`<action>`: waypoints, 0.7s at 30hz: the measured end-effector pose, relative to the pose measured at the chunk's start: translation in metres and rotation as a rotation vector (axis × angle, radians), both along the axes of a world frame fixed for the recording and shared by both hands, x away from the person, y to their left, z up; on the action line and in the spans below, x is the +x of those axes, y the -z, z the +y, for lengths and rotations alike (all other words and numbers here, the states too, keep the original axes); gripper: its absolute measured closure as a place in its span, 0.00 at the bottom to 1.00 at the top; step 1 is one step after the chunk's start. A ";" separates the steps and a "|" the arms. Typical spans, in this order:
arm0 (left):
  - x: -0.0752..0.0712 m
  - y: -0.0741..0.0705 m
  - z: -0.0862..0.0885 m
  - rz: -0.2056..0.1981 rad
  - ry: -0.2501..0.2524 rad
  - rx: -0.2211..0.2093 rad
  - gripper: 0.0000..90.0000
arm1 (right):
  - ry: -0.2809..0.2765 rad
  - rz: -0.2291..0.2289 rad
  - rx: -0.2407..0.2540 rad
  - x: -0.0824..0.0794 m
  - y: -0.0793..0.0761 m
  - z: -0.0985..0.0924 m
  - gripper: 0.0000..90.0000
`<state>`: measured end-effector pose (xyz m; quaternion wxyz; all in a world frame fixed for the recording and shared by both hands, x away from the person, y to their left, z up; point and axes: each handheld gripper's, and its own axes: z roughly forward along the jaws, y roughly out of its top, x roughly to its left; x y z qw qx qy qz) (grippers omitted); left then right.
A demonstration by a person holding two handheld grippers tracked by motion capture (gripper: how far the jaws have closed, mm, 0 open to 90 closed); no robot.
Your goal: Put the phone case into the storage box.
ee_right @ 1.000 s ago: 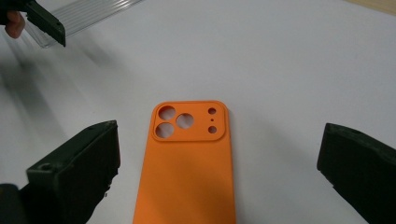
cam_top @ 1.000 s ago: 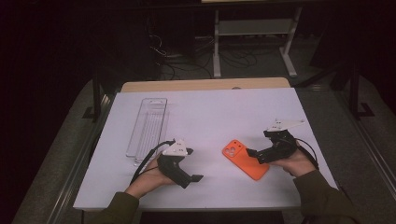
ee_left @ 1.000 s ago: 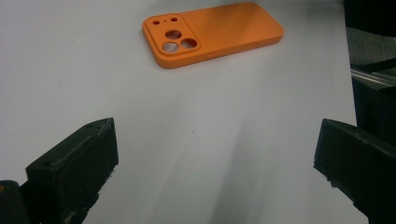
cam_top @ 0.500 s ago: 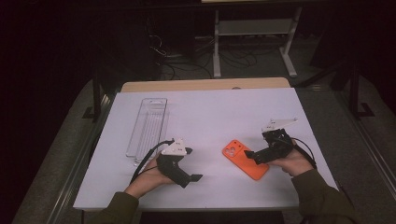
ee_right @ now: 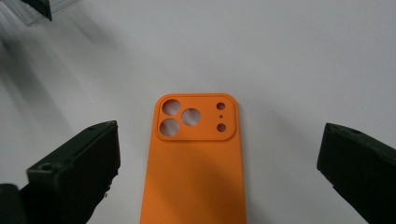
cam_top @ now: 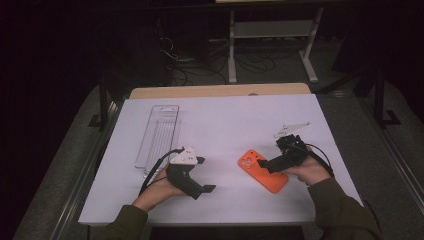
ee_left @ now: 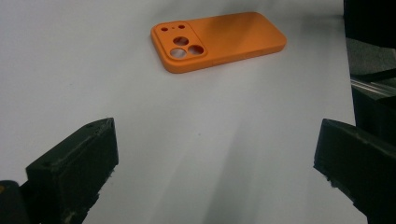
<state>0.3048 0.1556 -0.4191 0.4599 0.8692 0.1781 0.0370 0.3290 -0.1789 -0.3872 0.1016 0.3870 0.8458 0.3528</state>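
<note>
Since a second ago the right gripper (cam_top: pixel 265 164) has dropped closer over the orange phone case (cam_top: pixel 262 170), jaws wide, holding nothing; the left gripper (cam_top: pixel 205 175) stays left of it, equally wide and empty.

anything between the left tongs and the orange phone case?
Nothing. In the left gripper view, only bare white table lies between the open left tongs and the orange phone case; the high view agrees.

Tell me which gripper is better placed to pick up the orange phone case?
The right gripper, probably. The orange phone case lies between its open jaws, lengthwise along them. The left gripper is also open but stands apart, with bare table between it and the case.
</note>
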 end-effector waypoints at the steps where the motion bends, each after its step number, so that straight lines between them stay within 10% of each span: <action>1: 0.000 0.000 0.000 -0.001 0.002 0.001 0.00 | 0.000 0.000 0.000 0.000 0.000 0.000 0.00; 21: -0.001 0.001 -0.001 0.006 0.007 0.001 0.00 | -0.042 0.057 -0.086 -0.001 0.012 0.009 0.00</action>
